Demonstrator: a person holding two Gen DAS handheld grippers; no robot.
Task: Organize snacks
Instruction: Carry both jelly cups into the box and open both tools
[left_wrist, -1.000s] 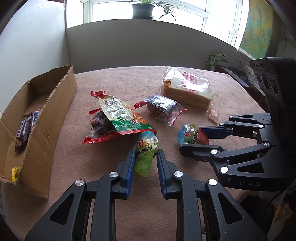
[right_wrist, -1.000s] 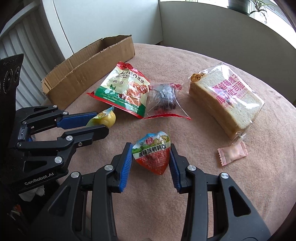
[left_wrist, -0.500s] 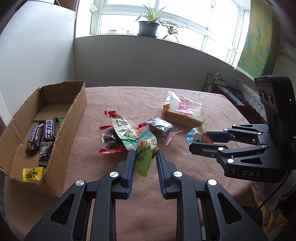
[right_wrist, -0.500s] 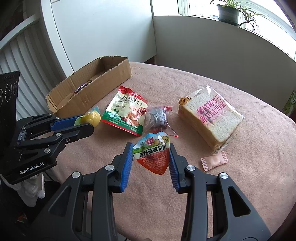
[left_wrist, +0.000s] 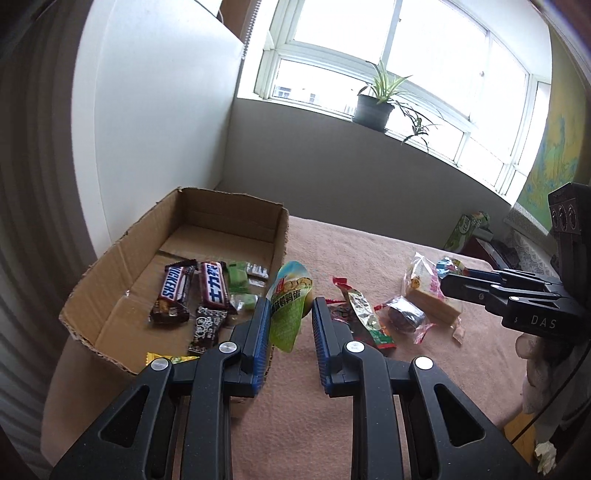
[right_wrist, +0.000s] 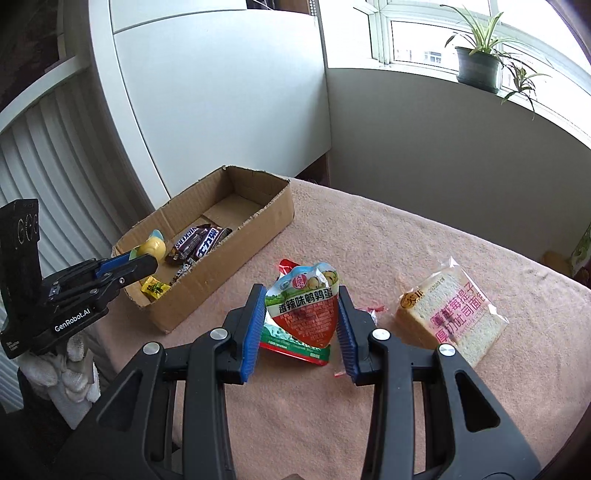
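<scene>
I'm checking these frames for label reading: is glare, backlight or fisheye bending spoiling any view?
Left wrist view: window blown out white, walls bowed at the edges, Snickers bar still legible. Right wrist view: even light, print on the red quail-egg pouch and bread pack sharp, corners vignetted dark.

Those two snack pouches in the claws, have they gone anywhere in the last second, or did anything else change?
Both were lifted off the table and carried toward the cardboard box. The left gripper now holds its green pouch by the box's edge; the right gripper trails with its red pouch. Both grips stayed shut. The bread and the other packets stayed put.
</scene>
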